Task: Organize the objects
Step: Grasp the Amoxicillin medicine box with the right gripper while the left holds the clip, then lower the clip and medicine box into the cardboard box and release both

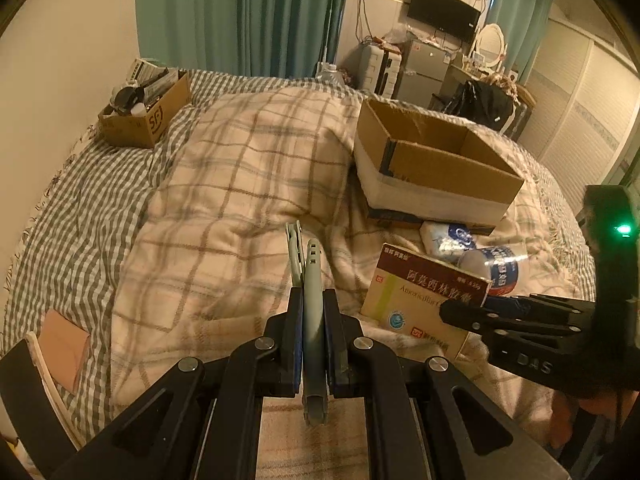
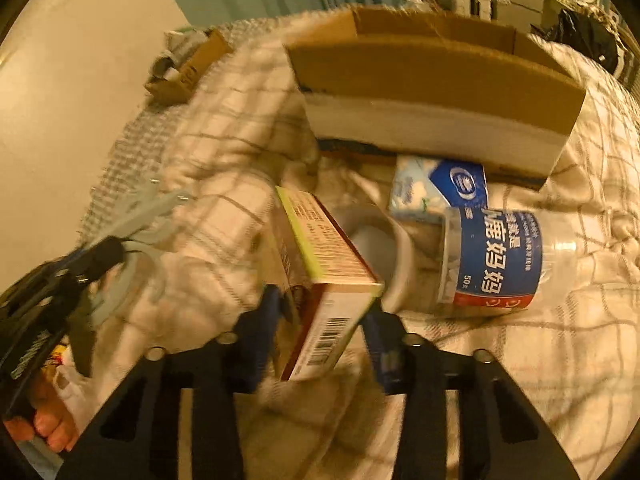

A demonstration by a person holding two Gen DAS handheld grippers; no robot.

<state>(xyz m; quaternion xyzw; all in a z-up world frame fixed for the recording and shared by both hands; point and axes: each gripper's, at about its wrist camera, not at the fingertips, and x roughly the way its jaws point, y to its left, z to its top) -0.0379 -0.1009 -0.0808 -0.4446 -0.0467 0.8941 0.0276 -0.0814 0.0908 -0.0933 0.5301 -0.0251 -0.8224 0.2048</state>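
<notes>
My left gripper [image 1: 313, 312] is shut on a grey-blue pair of scissors [image 1: 310, 276], held above the plaid quilt; they also show in the right wrist view [image 2: 132, 220]. My right gripper [image 2: 324, 312] is shut on a medicine box [image 2: 320, 264], tilted and lifted off the quilt; the box shows in the left wrist view [image 1: 420, 296] to the right of my left gripper. Beyond it lie a white cup [image 2: 384, 256], a clear jar with a blue label [image 2: 496, 260] on its side, and a tissue pack [image 2: 436, 188]. An open cardboard box [image 1: 432, 160] stands behind them.
A smaller cardboard box [image 1: 144, 108] full of items sits at the bed's far left corner by the wall. The plaid quilt [image 1: 240, 184] covers the bed's middle. A pink item [image 1: 64, 344] lies at the near left edge. Furniture and a fridge stand beyond the bed.
</notes>
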